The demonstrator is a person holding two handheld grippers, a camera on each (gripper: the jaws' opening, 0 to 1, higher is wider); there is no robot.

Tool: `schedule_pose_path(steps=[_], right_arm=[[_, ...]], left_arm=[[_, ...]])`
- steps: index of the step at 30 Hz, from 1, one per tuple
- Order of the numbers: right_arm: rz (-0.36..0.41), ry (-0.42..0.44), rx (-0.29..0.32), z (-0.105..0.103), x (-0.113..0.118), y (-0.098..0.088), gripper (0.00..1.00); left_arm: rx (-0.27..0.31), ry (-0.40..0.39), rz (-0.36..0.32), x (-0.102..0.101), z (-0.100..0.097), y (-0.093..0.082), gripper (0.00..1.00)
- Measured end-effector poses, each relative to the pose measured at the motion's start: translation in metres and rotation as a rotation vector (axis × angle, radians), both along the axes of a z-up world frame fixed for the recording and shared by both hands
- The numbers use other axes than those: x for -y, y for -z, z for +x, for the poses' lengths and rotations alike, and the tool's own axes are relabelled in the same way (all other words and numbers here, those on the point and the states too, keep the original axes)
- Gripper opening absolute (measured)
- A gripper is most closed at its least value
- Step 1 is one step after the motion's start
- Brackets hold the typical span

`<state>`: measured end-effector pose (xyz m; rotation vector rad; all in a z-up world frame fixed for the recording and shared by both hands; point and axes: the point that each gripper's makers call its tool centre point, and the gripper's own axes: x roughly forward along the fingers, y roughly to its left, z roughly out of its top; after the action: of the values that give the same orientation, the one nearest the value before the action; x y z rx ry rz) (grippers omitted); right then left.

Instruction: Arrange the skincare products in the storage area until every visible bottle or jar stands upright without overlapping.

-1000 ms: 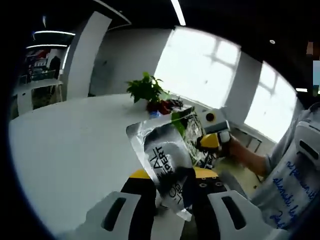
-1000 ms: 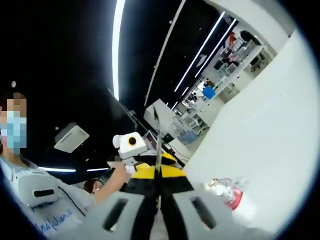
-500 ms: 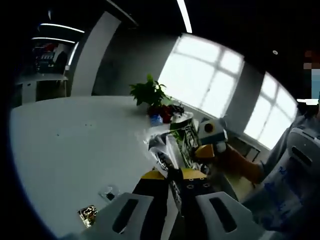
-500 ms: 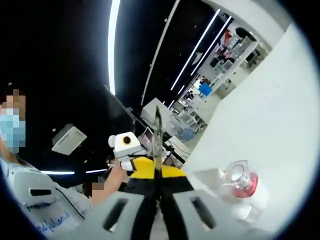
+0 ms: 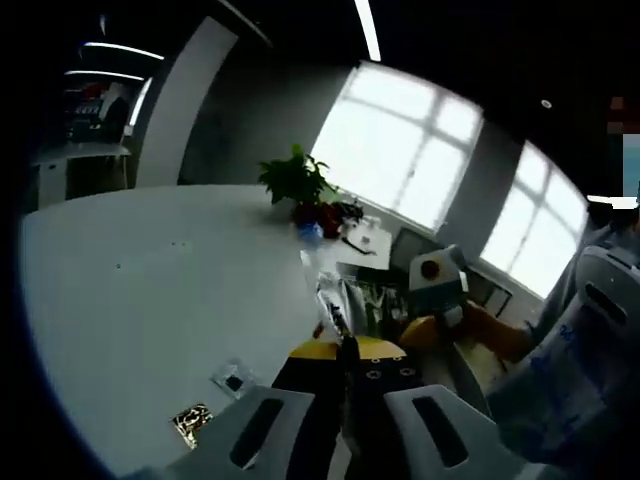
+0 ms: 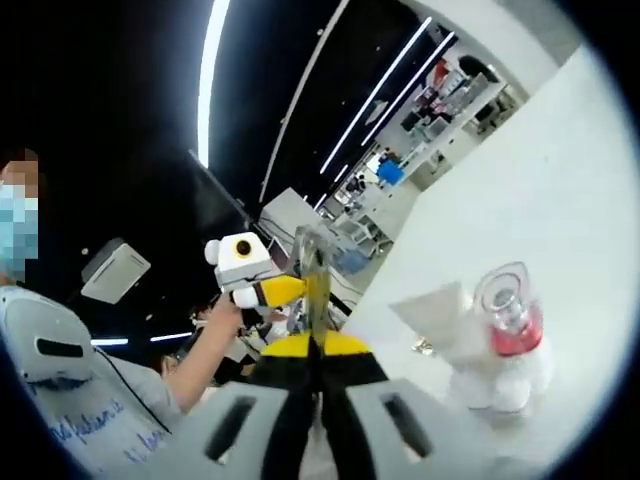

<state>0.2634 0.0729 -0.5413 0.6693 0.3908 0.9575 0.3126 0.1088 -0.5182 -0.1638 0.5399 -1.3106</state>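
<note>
A silver foil sachet (image 5: pixel 338 305) shows edge-on above my left gripper (image 5: pixel 345 347), which is shut on its lower edge. My right gripper (image 5: pixel 428 325) comes in from the right and holds the same sachet. In the right gripper view the sachet (image 6: pixel 316 275) is again a thin upright strip, with my right gripper (image 6: pixel 318 342) shut on it and the left gripper (image 6: pixel 262 288) at its far side. A clear bottle with pink liquid (image 6: pixel 508 322) stands on the white table (image 6: pixel 540 180) to the right, next to a white carton (image 6: pixel 435 308).
Two small packets (image 5: pixel 232 378) (image 5: pixel 190 422) lie on the white table (image 5: pixel 140 290) near its front edge. A potted plant (image 5: pixel 295 182) and a blue item (image 5: pixel 308 233) stand at the far end. A person's hand (image 5: pixel 480 335) and torso are at the right.
The sachet has turned from face-on to edge-on in the left gripper view. Both cameras have shifted: the small packets have come into view, and the pink bottle looms larger.
</note>
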Motion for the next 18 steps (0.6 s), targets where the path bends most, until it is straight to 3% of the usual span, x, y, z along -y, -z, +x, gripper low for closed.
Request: schedule_pose_path(steps=[6, 11, 18], right_arm=[[-0.083, 0.013, 0.005, -0.003, -0.017, 0.013, 0.02], [-0.262, 0.014, 0.023, -0.003, -0.022, 0.034, 0.08], [-0.26, 0.057, 0.011, -0.004, -0.02, 0.041, 0.12]], left_arm=[[-0.014, 0.09, 0.034, -0.01, -0.003, 0.003, 0.0], [-0.018, 0.194, 0.06, -0.016, -0.01, 0.001, 0.0], [-0.021, 0.282, 0.075, -0.022, -0.017, 0.005, 0.0]])
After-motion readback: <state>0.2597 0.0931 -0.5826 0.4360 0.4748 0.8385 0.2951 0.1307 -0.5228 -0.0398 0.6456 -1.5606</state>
